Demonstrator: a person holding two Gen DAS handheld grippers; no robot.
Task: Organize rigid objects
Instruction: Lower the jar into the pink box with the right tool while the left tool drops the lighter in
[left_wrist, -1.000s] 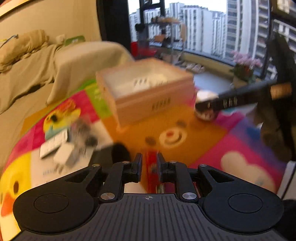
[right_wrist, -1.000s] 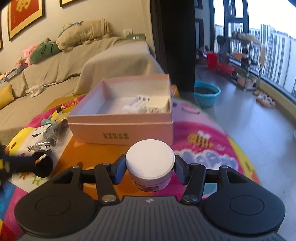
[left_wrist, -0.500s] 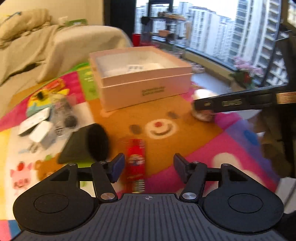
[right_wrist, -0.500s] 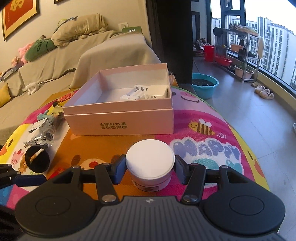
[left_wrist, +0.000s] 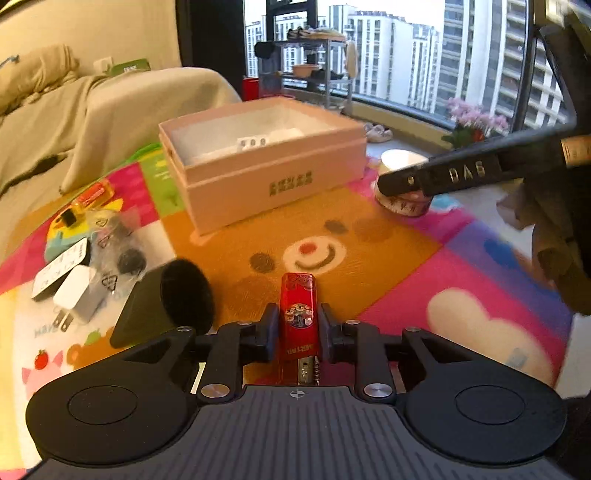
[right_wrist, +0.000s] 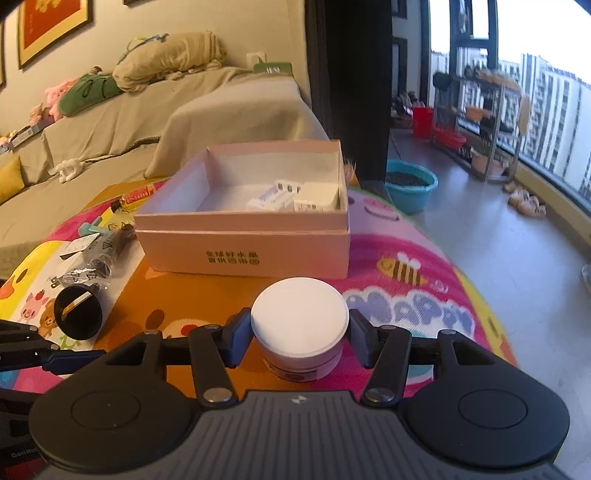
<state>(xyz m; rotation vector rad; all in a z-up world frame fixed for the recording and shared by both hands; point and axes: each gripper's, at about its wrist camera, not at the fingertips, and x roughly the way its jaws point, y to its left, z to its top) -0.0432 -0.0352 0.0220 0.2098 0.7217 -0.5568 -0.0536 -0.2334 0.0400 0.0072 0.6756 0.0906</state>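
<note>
**Item count**

One pink box (right_wrist: 251, 236) ahead of the tools. One white jar (right_wrist: 300, 317) between the right tool's (right_wrist: 300, 334) pads. One red lighter (left_wrist: 298, 314) in the left tool (left_wrist: 298, 326). One black cylinder (left_wrist: 166, 302), left. Two white pieces in the box.

Behind the colourful play mat (right_wrist: 424, 295): a beige-covered sofa (right_wrist: 155, 122) bearing a rolled tan blanket (right_wrist: 170, 55) and a green cushion (right_wrist: 88, 92). Right of the mat, on the grey floor: a teal basin (right_wrist: 410, 184), a red bucket (right_wrist: 423, 120), a metal rack (right_wrist: 480, 129) by the window. Beyond the mat's far edge: pink flowers (left_wrist: 474, 118).
</note>
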